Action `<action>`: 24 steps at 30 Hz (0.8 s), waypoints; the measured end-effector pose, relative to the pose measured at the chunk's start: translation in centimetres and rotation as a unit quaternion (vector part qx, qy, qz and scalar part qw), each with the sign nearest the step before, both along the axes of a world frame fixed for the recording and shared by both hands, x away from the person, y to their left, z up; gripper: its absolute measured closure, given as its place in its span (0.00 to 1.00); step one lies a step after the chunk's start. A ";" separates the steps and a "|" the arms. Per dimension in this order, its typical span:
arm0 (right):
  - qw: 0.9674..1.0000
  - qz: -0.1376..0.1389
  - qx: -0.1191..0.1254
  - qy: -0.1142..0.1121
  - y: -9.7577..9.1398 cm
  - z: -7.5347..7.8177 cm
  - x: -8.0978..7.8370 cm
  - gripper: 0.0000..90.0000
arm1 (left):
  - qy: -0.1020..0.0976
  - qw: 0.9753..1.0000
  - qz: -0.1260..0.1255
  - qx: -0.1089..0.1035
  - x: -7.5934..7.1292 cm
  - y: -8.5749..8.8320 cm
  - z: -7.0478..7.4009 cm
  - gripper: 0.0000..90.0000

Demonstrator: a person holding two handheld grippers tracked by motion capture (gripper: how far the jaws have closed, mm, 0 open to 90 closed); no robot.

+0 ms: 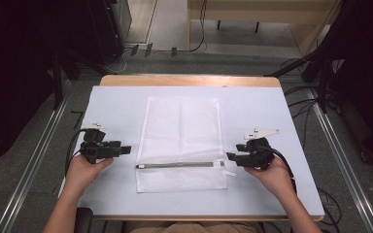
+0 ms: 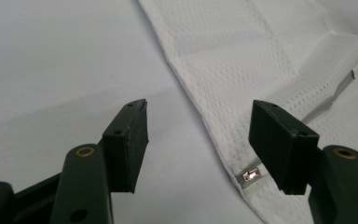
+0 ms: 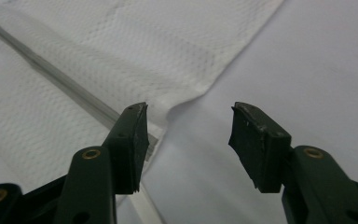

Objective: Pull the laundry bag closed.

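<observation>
two grippers down at table level, one at each side edge of a white mesh bag [image 1: 181, 141]. left gripper [image 1: 126, 149] held in the left hand [image 1: 83, 171], jaws apart and pointing toward 3 o'clock in the high view, tips just short of the bag's left edge, nothing clamped. seen along its own jaws in the left gripper view [image 2: 199, 140]: bare table between the pads, bag edge running from 12 o'clock down to 5 o'clock, metal end of the zipper [image 2: 251, 175] just beside the right-hand jaw at about 4 o'clock, not gripped. right gripper [image 1: 229, 157] held in the right hand [image 1: 272, 175], jaws pointing toward 9 o'clock in the high view, tips close to the bag's right edge, level with the zipper [image 1: 180, 165]. jaws parted there too, nothing pressed between the pads; in the right gripper view [image 3: 188, 140] bag corner lying at 11 o'clock past the tips, zipper strip running from 10 o'clock down behind the left-hand jaw, plain table at 1 to 3 o'clock. whether that jaw touches the fabric, cannot tell. bag itself flat and roughly centred on the pale sheet covering the table [image 1: 272, 107], long side pointing to 12 o'clock, zipper crossing it near the 6 o'clock end. small white tab [image 1: 229, 173] off the bag's right edge at about 7 o'clock from the right gripper's tips.
</observation>
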State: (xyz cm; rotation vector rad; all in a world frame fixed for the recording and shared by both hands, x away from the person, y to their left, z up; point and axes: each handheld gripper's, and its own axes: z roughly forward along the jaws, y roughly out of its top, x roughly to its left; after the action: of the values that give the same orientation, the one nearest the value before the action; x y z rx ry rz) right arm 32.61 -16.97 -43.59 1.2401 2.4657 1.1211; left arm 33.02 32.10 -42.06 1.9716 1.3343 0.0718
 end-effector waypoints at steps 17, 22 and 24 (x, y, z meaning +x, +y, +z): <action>0.999 0.049 -0.010 -0.009 2.4 1.1 -0.7 0.43 | -0.003 1.000 0.002 0.001 -0.2 0.3 0.1 0.41; 0.998 0.058 -0.012 -0.013 3.2 1.6 -0.9 0.39 | -0.002 1.000 0.000 0.002 -0.2 0.2 0.1 0.41; 0.998 0.060 -0.009 -0.006 3.6 1.9 -0.9 0.39 | -0.002 1.000 -0.004 0.005 -0.2 0.2 0.0 0.41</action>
State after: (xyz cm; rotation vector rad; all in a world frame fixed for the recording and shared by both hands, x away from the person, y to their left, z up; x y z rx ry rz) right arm 31.73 -13.41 -41.71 1.0904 2.5664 1.1286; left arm 32.83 32.28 -42.04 1.9843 1.3269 0.0796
